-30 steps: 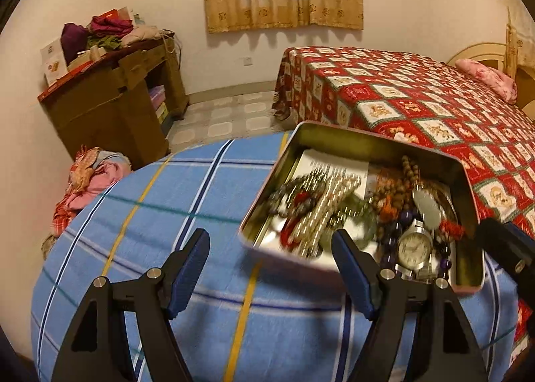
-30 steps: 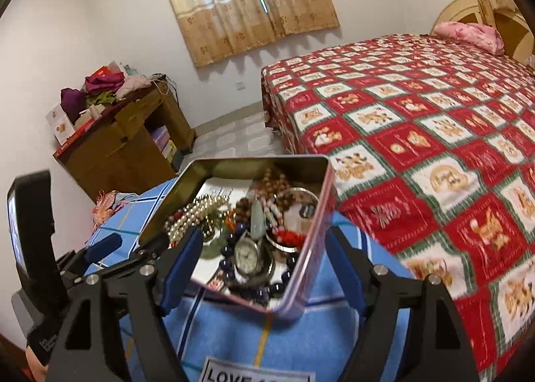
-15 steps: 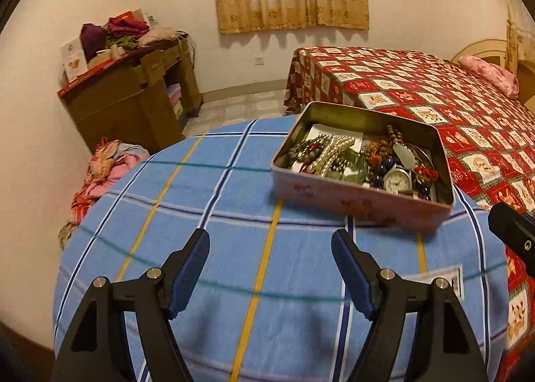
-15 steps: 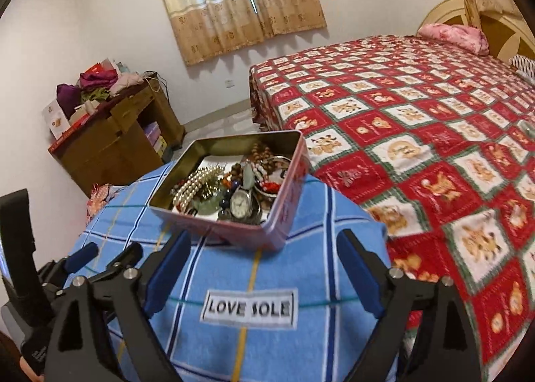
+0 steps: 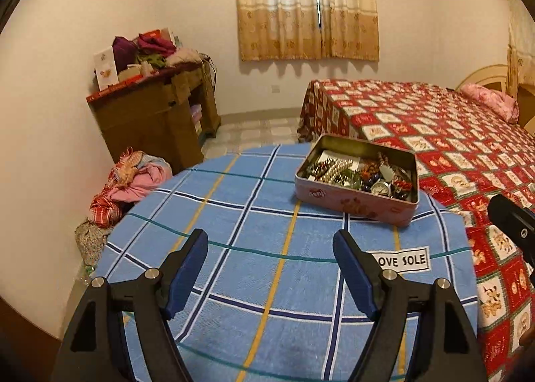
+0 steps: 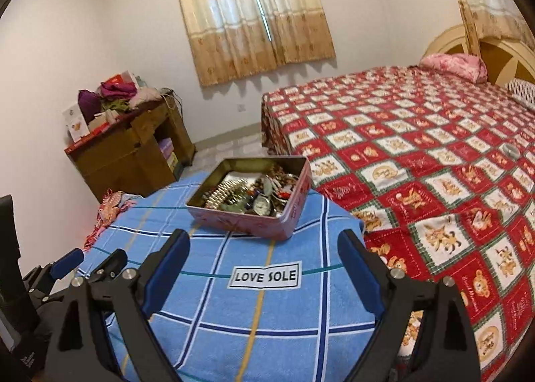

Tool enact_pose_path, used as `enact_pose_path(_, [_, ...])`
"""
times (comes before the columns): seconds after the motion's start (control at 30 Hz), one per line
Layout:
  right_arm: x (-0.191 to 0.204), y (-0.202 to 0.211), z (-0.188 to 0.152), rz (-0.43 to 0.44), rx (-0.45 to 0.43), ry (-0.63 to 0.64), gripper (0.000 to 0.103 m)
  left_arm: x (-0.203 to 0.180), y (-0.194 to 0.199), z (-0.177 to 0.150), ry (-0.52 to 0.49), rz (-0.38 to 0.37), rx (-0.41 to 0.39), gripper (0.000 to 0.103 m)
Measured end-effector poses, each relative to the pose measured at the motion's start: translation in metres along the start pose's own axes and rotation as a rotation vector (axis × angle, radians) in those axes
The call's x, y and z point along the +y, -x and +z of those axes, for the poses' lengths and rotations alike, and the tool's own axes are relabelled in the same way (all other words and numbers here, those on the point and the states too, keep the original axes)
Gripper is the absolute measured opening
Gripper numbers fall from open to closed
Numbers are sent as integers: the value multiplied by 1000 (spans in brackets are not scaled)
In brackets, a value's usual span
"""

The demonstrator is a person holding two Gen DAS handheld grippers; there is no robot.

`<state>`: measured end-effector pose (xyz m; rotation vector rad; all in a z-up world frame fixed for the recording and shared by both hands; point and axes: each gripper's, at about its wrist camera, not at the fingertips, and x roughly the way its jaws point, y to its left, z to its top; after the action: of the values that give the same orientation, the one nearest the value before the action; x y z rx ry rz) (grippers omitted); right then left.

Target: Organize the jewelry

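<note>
1. While both grippers hang back over the near side of the blue checked cloth [image 5: 254,248], the pink tin [image 5: 354,203] sits flat on the far right part of the round table, close to the edge beside the bed [image 6: 418,154].
2. Lidless, the tin holds all the jewelry in view: a pearl strand [image 5: 336,168], dark beads, something red, and a round watch [image 5: 381,188], heaped together without dividers that I can see.
3. No jewelry shows on the cloth itself; only a "LOVE SOLE" label [image 6: 265,275] lies between the grippers and the tin.
4. Spread wide, the left gripper [image 5: 271,260] grasps nothing; bare cloth fills the gap between its blue pads.
5. Likewise the right gripper [image 6: 264,260] is spread wide and empty, aimed straight at the tin's near wall, which suits either a reach in or a pull away.
6. Seen from the right wrist view, the left gripper sits low at the left edge, well apart from the tin.
7. My judgement: everything gathered in one open tin fits pieces already collected there, and equally a jumble waiting to be sorted; these views do not settle which.
8. Tangling looks likely, since the strands overlap the watch and each other, so lifting one could drag its neighbours.
</note>
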<state>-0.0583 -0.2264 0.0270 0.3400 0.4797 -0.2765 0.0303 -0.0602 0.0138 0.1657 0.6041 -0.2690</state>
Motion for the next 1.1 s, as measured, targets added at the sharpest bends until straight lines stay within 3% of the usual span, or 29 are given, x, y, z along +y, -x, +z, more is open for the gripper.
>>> enact_pose_path(0.47, [20, 63, 21, 14, -193, 50, 102, 12, 52, 13, 46, 11, -106, 84])
enact_pose_path(1.1, [23, 88, 31, 4, -298, 47, 103, 15, 93, 26, 47, 74, -225, 89])
